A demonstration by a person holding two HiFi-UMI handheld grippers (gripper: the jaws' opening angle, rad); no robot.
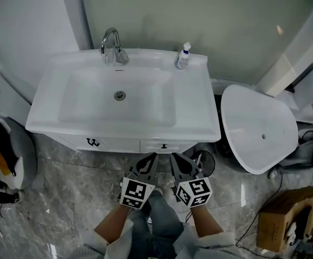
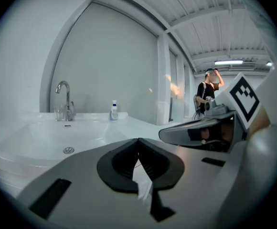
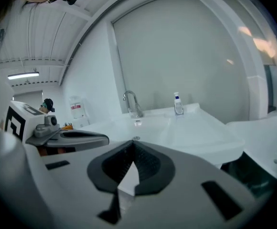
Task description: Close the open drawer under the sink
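Grey marble floor (image 1: 65,193) fills the lower half of the head view, with open room at 6 o'clock where the person stands. Biggest on it is the white sink (image 1: 197,124), sitting wide at 12 o'clock, its front rim running straight across just above the tools. At 3 o'clock the toilet (image 1: 253,125), lid down, sits just beside the sink's right edge, so that side is tight. A cardboard box (image 1: 278,223) lies at 4 o'clock, well apart.

Under the basin's front edge the drawer (image 1: 164,145) shows only as a thin white strip with a small dark handle. From this steep angle I cannot tell how far out it stands.

Both forearms come up from 6 o'clock, close together, sleeves rolled. The left gripper (image 1: 153,156) and right gripper (image 1: 174,155) sit side by side, tips aimed at 12 o'clock, just short of that drawer strip. The left gripper's jaws are pressed together, nothing between them; the right gripper's jaws likewise meet at the tips, empty.

Back at the rim: faucet (image 1: 111,42) at 11 o'clock, small bottle (image 1: 183,57) at 1 o'clock.
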